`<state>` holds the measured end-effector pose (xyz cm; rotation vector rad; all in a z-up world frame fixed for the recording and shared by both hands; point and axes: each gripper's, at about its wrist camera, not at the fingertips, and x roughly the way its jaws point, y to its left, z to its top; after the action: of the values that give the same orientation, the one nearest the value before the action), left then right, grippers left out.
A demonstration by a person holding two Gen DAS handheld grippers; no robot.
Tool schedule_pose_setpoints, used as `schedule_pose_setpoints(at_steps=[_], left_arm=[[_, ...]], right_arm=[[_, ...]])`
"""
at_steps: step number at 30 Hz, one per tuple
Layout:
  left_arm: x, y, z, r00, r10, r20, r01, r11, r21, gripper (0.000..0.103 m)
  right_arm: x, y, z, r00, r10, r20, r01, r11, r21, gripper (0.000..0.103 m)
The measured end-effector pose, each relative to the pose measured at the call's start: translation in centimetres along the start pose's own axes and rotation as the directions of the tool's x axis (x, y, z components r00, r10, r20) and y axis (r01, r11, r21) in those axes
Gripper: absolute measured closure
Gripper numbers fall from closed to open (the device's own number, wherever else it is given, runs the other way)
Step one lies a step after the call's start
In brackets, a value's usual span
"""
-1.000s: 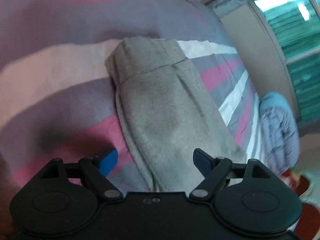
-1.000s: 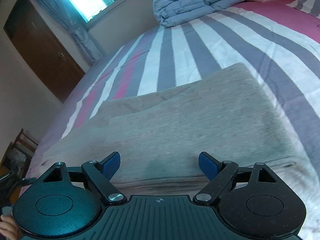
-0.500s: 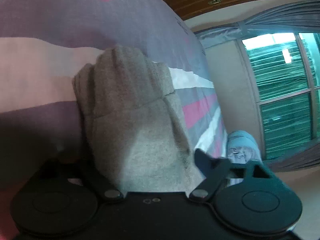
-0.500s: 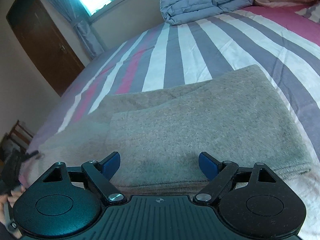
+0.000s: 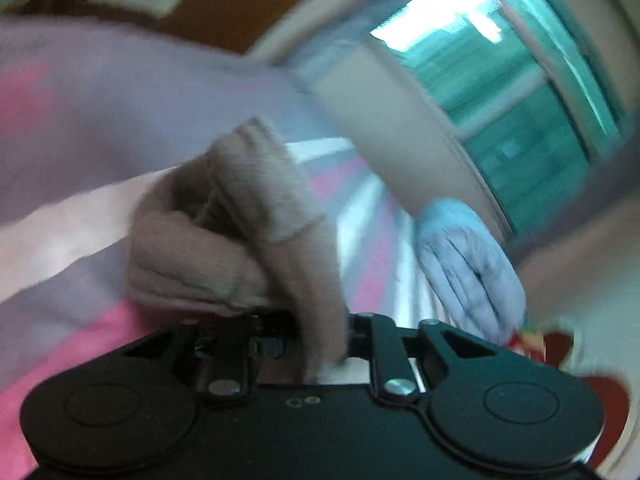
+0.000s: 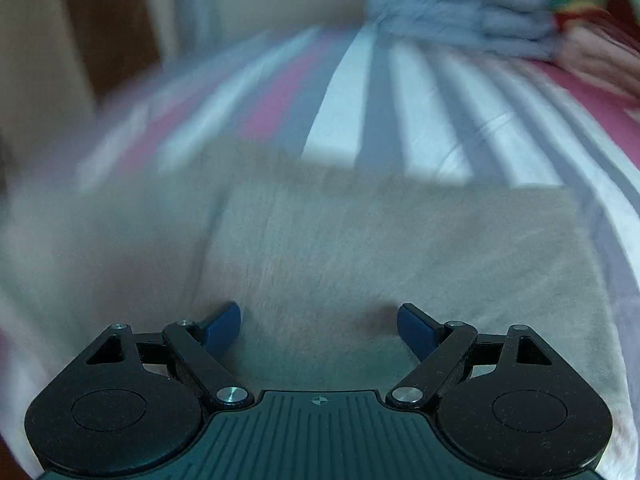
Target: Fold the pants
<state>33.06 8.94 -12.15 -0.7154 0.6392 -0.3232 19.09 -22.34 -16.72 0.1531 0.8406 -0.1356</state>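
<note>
The grey-beige pants [image 6: 392, 240] lie folded flat on the striped bed, filling the middle of the right wrist view. My right gripper [image 6: 319, 326] is open and hovers just above the near edge of the pants, its blue fingertips [image 6: 224, 322] apart and empty. In the left wrist view the cuff end of the pants [image 5: 240, 240] is bunched and lifted off the bed. My left gripper [image 5: 316, 336] is shut on that cloth, and the fabric hides its fingertips. Both views are blurred by motion.
The striped bed sheet [image 6: 344, 108] in pink, grey and white spreads all around. A folded blue-grey duvet [image 6: 460, 12] lies at the far end, also in the left wrist view [image 5: 468, 264]. A window [image 5: 512, 92] and a brown door [image 6: 108, 28] stand beyond.
My left gripper has closed on the leg end of the pants and lifted it, bunching the cloth. The right gripper has stayed open and shifted slightly over the folded part.
</note>
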Motion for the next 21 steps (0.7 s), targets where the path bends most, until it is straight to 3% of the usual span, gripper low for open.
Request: schedule_pose_setpoints(at_steps=[2, 4, 6, 9, 13, 15, 16, 17, 18, 21], left_arm=[[0.4, -4.2, -0.9, 0.999, -0.027, -0.025, 0.030, 0.991, 0.130, 0.092], [0.6, -7.7, -2.7, 0.998, -0.047, -0.053, 0.059, 0.969, 0.240, 0.092], [1.7, -11.3, -5.2, 0.991, -0.069, -0.113, 0.103, 0.937, 0.335, 0.092], [4.2, -15.2, -10.1, 0.969, -0.063, -0.237, 0.163, 0.889, 0.428, 0.092], [7.8, -17.4, -17.0, 0.920, 0.043, -0.389, 0.174, 0.846, 0.504, 0.092], [8.7, -17.9, -19.7, 0.896, 0.123, -0.428, 0.166, 0.799, 0.578, 0.090], [8.8, -18.2, -20.4, 0.893, 0.147, -0.426, 0.164, 0.774, 0.611, 0.088], [8.4, -18.4, -20.7, 0.903, 0.157, -0.399, 0.152, 0.753, 0.640, 0.083], [7.9, -18.6, -20.5, 0.908, 0.148, -0.392, 0.156, 0.749, 0.644, 0.080], [6.6, -18.1, -18.7, 0.895, 0.097, -0.436, 0.189, 0.802, 0.567, 0.052]], right_arm=[[0.5, -0.7, 0.1, 1.000, 0.014, -0.016, -0.013, 0.999, 0.035, 0.005], [0.0, -2.5, 0.6, 0.995, 0.094, -0.025, -0.091, 0.991, 0.101, 0.004], [-1.8, -5.0, 0.4, 0.988, 0.154, 0.017, -0.154, 0.965, 0.211, 0.005], [-4.2, -9.2, 0.0, 0.983, 0.165, 0.077, -0.181, 0.923, 0.339, 0.004], [-6.8, -15.4, -0.7, 0.990, 0.081, 0.112, -0.120, 0.908, 0.402, 0.004], [-7.8, -18.1, -1.2, 0.988, 0.086, 0.131, -0.136, 0.883, 0.448, 0.004], [-8.3, -19.5, -1.5, 0.980, 0.126, 0.154, -0.186, 0.853, 0.487, 0.004], [-8.6, -20.4, -1.7, 0.972, 0.163, 0.167, -0.227, 0.828, 0.512, 0.004], [-8.7, -21.1, -1.8, 0.959, 0.216, 0.182, -0.281, 0.795, 0.537, 0.004], [-8.3, -21.2, -1.6, 0.922, 0.331, 0.201, -0.385, 0.729, 0.566, 0.004]])
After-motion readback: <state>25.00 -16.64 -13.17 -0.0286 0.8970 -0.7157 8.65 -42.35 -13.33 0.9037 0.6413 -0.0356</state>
